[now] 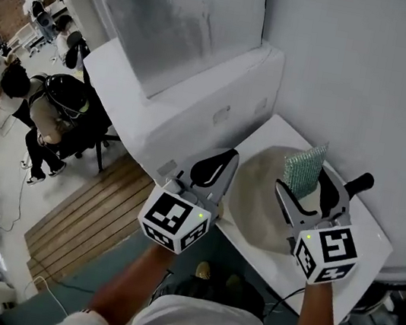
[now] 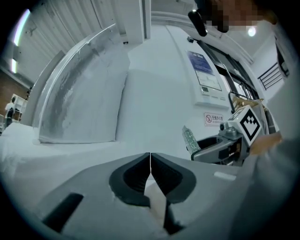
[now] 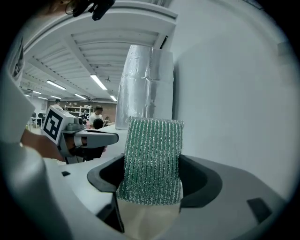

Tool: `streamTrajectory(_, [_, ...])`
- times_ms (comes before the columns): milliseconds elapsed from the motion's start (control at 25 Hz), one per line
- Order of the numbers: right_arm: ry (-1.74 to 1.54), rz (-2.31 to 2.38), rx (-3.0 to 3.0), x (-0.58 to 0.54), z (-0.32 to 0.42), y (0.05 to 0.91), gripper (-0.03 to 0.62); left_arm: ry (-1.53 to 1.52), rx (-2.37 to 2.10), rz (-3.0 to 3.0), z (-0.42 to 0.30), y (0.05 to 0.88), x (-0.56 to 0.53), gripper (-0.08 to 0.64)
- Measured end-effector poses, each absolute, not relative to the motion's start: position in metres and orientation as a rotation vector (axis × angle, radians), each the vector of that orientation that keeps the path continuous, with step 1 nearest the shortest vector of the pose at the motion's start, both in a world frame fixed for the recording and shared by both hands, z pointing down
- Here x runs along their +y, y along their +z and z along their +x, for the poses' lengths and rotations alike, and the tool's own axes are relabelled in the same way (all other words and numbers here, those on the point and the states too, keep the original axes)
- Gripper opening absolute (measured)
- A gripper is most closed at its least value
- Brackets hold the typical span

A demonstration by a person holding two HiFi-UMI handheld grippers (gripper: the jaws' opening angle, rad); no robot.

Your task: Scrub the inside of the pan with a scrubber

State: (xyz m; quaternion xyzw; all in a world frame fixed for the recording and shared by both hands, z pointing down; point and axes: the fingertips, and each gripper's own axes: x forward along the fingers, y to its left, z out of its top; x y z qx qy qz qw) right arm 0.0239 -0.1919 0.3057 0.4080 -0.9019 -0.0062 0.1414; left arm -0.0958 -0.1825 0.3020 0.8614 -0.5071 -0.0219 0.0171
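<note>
Right tool [image 1: 305, 187] is clamping the scrubber [image 1: 304, 166] over the pan [image 1: 257, 206]; I'm aiming to press it flat inside, my clenched, empty left tool [image 1: 213, 169] hovering at its left rim.

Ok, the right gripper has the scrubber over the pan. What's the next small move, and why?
Probably lower the right gripper until the free end of the scrubber meets the beige inside of the pan. The scrubber stands clamped in its jaws above the pan, with no contact visible yet. The left gripper is shut on nothing beside the pan, so press lightly.
</note>
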Motion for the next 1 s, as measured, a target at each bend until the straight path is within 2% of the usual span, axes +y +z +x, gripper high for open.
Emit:
streamTrajectory(520, [0.117, 1.076, -2.37, -0.238, 0.018, 0.382, 0.351, 0.216, -1.505, 2.498, -0.09, 0.379, -0.22, 0.024])
streamTrajectory(640, [0.145, 1.033, -2.309, -0.242, 0.016, 0.405, 0.351, 0.296, -1.467, 2.458, -0.085, 0.402, -0.222, 0.108])
streamTrajectory(1000, [0.166, 0.838, -2.12, -0.243, 0.0, 0.479, 0.351, 0.571, -1.328, 2.306, -0.079, 0.476, -0.227, 0.172])
